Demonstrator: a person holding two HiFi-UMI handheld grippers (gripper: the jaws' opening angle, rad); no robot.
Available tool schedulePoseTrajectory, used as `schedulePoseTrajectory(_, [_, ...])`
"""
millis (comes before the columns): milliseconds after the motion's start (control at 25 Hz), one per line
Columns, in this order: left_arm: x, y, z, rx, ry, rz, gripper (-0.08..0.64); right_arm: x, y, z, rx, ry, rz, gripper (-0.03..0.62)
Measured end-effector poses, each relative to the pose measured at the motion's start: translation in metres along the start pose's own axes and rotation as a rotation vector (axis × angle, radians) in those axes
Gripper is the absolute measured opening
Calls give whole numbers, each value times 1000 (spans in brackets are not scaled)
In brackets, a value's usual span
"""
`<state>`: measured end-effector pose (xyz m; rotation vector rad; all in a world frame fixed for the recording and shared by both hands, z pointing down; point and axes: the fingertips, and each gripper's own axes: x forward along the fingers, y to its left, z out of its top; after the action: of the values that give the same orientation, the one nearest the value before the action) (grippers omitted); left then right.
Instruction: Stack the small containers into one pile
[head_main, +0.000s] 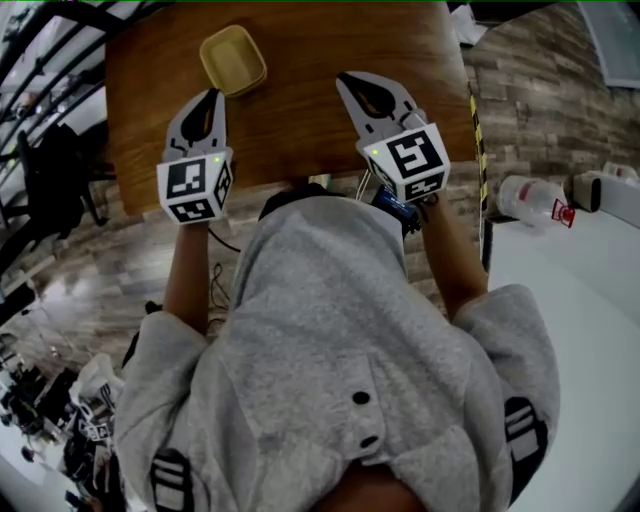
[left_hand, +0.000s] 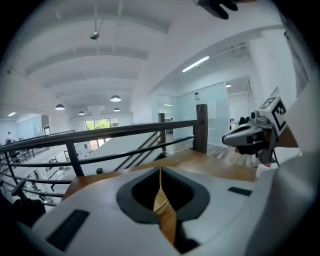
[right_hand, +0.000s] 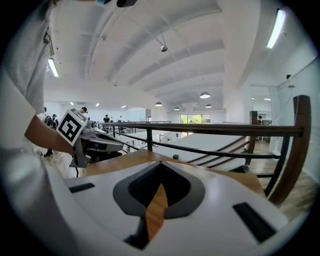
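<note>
A yellow square container (head_main: 233, 60) sits on the wooden table (head_main: 300, 130) near its far edge; whether others are nested inside it I cannot tell. My left gripper (head_main: 213, 95) hovers just near and left of it, jaws together with nothing between them. My right gripper (head_main: 345, 78) is over the table to the right of the container, apart from it, its jaws also together and empty. In the left gripper view the left gripper (left_hand: 160, 169) is closed over bare wood, and the right gripper view shows the right gripper (right_hand: 160, 164) the same. Neither gripper view shows the container.
A black metal railing (left_hand: 125, 131) runs beyond the table's far side. A strip of yellow-black tape (head_main: 478, 150) marks the table's right edge. On a white surface at the right lies a clear plastic bottle (head_main: 530, 197). The person's grey hoodie fills the lower head view.
</note>
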<state>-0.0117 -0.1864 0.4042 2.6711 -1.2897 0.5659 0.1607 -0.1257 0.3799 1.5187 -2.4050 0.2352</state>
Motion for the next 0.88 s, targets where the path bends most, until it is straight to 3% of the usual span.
schedulePoseTrajectory(200, [-41,1,1,-40,-33,104,12,-5,35,2,77,-17,50,15])
schedulePoseTrajectory(480, [-114,7,-17,-51,-30,116,12,-1,113,0,138,-6,96,15])
schedulePoseTrajectory(640, [-171,25,-30,-54,-48,152,12,-12,156,9,148,-25,66,15])
schedulePoseTrajectory(880, [-240,106,-56,-116,-58,223,12,10,231,22,144,-12,28,15])
